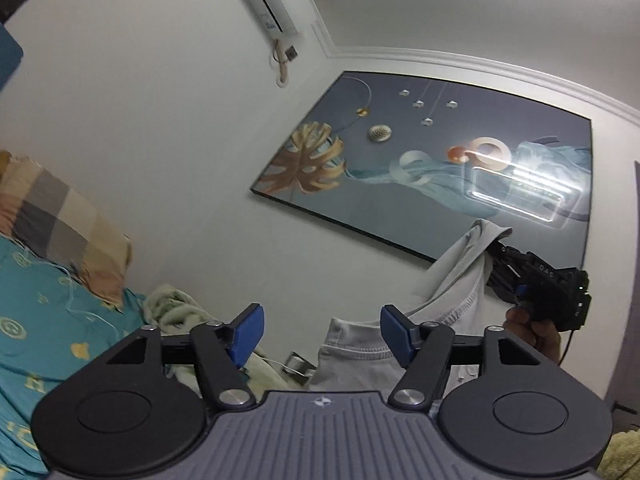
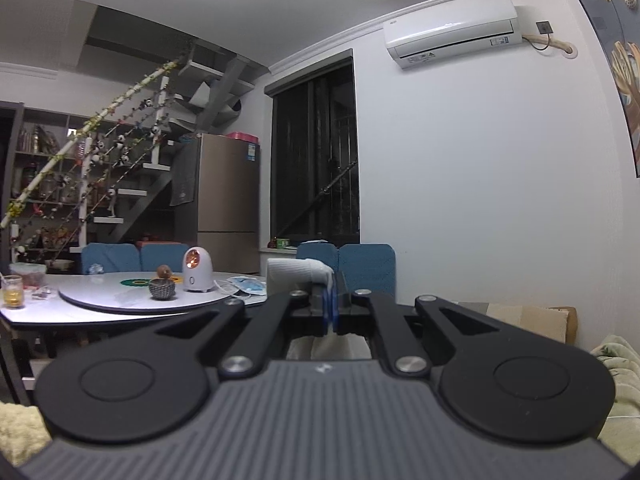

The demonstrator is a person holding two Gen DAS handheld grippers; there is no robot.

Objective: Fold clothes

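Right up close, the left tool (image 1: 320,334) has its blue pads standing well apart with nothing clamped between them; the grey garment (image 1: 452,292) runs just behind the right-hand pad and I can't say for sure whether cloth brushes it. Below and beyond, the garment's ribbed collar sags toward the bed, with a pale green blanket (image 1: 180,308) bunched beside it and a teal bedsheet (image 1: 52,320) spreading off to the left under a checked pillow (image 1: 60,220).

Further out on the right of that view, the right tool (image 1: 496,264) is up in the air in a person's hand (image 1: 528,328), with a corner of the garment hanging from it. From the right wrist view the pads (image 2: 330,308) are pressed together with pale fabric pinched between them, a white fold (image 2: 296,276) poking out above and more cloth drooping beneath.

My read: this is the lift-and-spread step, one corner held high, the other corner free. The next move calls for the left tool to find a matching shoulder or hem edge, close on it, and draw the cloth taut so it can be laid flat on the bed.

Beyond, a round bench (image 2: 120,300) carries a small white lamp (image 2: 196,276), and on the far wall hangs a framed picture (image 1: 432,160)
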